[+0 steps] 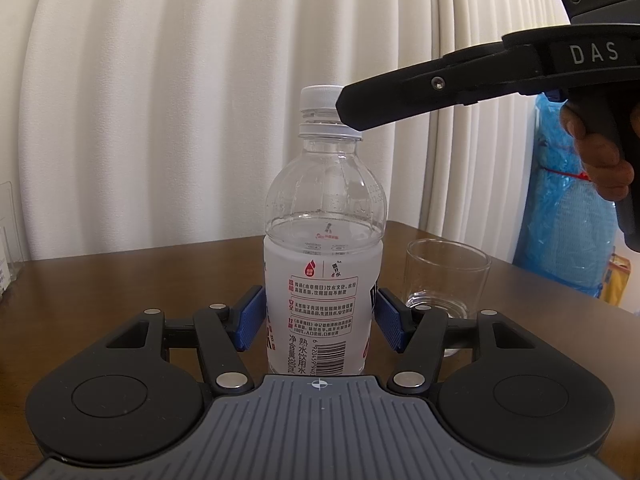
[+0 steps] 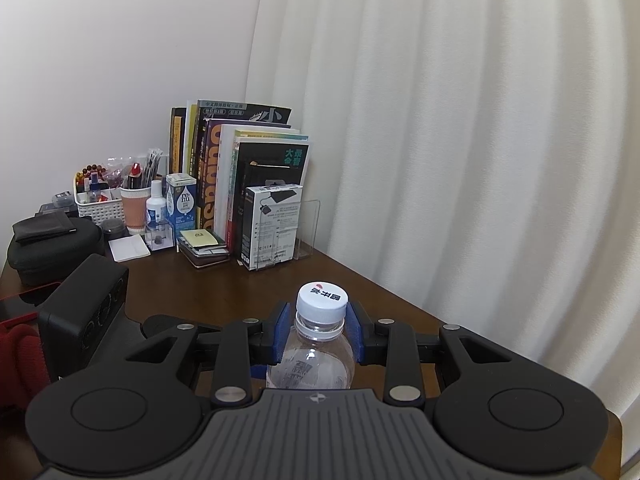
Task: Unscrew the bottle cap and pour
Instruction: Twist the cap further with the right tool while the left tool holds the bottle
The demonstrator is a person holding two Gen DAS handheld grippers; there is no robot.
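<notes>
Along the counter's (image 2: 248, 292) far left edge, against the wall, sit a black case (image 2: 52, 248), a white basket (image 2: 100, 206) of small items and a row of upright books (image 2: 240, 168). Toward the counter's near side the water bottle (image 1: 322, 280) stands upright. The left claw (image 1: 320, 316) is clamped on its labelled body, a blue pad (image 1: 250, 320) pressing each side. The right claw (image 2: 320, 324) comes in from above, pinched on the white cap (image 2: 322, 302), which sits on the neck. A hand (image 1: 600, 152) grips that tool's handle. Just right of the bottle, near the counter's right edge, an empty glass (image 1: 446, 280) stands upright, apart from it.
</notes>
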